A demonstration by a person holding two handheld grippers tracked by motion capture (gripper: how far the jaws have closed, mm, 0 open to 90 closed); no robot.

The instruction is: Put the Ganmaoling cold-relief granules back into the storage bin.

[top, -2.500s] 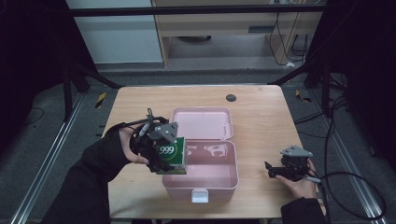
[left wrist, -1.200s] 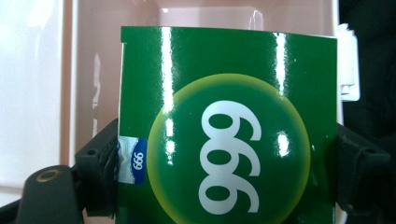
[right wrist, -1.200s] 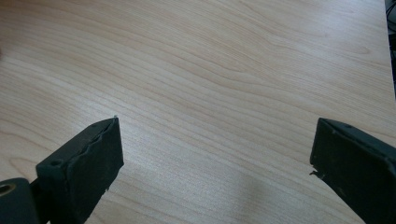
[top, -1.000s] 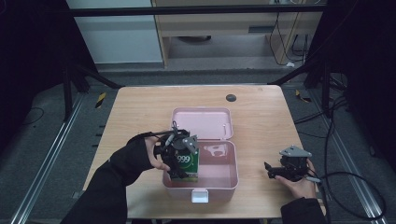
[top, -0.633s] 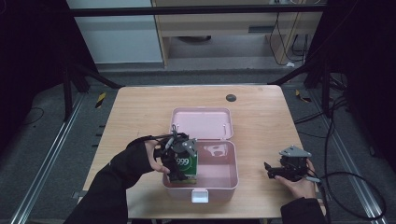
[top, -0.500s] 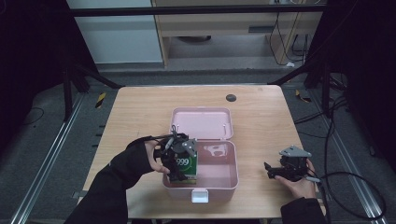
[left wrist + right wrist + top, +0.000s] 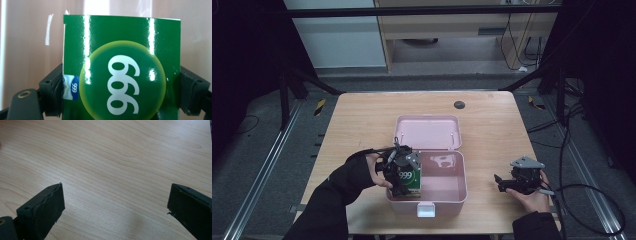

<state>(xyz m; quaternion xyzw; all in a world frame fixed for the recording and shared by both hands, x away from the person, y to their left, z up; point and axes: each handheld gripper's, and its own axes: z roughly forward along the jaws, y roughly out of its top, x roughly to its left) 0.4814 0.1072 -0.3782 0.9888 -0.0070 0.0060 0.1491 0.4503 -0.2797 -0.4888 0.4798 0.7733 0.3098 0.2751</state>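
A green box (image 7: 409, 180) printed with a white "999" is being held upright inside the left part of the open pink case (image 7: 447, 192), which is standing in the middle of the wooden table (image 7: 357, 125) with its lid (image 7: 428, 132) laid back flat towards the far edge. The box is being flanked by the two black jaws of the left gripper (image 7: 403, 174), which is being carried by a gloved hand (image 7: 371, 167) coming in over the case's left wall. In the left gripper view the box (image 7: 121, 67) is being seen face on, its glossy front set against the pink inner wall of the case, with one pad (image 7: 53, 92) standing at its left edge and the other at its right edge. The jaws have just been opening a little with the box between them; whether the pads are being pressed on the cardboard or are merely lying beside it cannot be told. The right gripper (image 7: 504, 184) is being rested on the table well to the right of the case, with its jaws being kept wide apart and nothing between them, bare wood grain (image 7: 112, 170) being shown past them in the right gripper view.
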